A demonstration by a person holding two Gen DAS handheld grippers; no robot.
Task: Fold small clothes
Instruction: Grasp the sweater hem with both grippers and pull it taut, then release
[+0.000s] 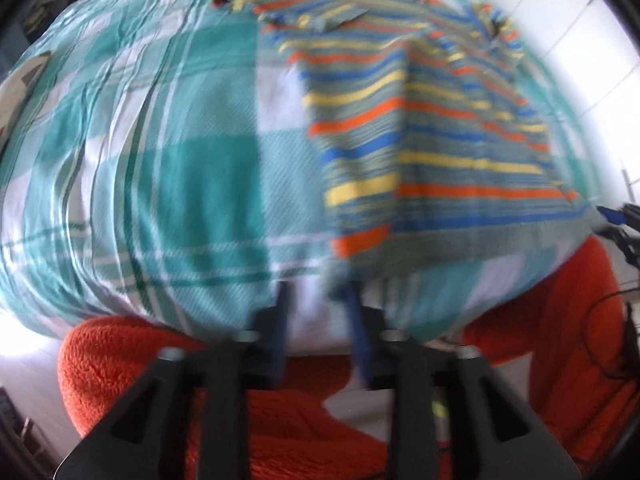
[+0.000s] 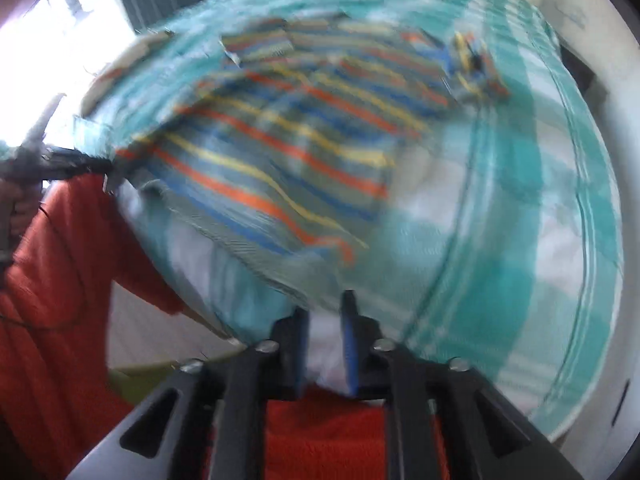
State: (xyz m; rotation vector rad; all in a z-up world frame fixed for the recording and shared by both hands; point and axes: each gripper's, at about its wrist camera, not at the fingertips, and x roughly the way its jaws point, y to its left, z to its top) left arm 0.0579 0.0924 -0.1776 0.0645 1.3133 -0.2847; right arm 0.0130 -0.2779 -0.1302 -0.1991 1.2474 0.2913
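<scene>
Striped shirt (image 1: 420,120) spread on a teal-and-white checked bedsheet (image 1: 180,160), bands of orange, yellow and blue running across it. One side panel folded over onto the body, leaving a vertical crease down the middle in the left wrist view. One short sleeve (image 1: 288,4) lying out flat at the far end, the other sleeve (image 2: 476,68) bunched up at the opposite far corner. Grey hem (image 1: 500,236) nearest the bed's edge, close to the person's orange fleece trousers (image 1: 160,360).

Left claw (image 1: 318,296) pointing steeply down over the near edge of the sheet, just short of the shirt's hem corner — blue-padded fingers (image 1: 282,320) partly apart, nothing seen pressed between them, only white sheet in the gap. Hem corner just beyond the right-hand finger; touching or not cannot be told through the blur.

Right claw (image 2: 325,306) likewise aimed steeply down at the bed's edge, just beside the shirt's near corner, fingers (image 2: 349,332) narrowly apart with bare sheet between and no cloth pinched. Both views heavily smeared by motion.

At the left edge of the right wrist view, the other claw's body dark against a bright window — held by a hand (image 2: 18,204), its tip at the shirt's hem corner.
</scene>
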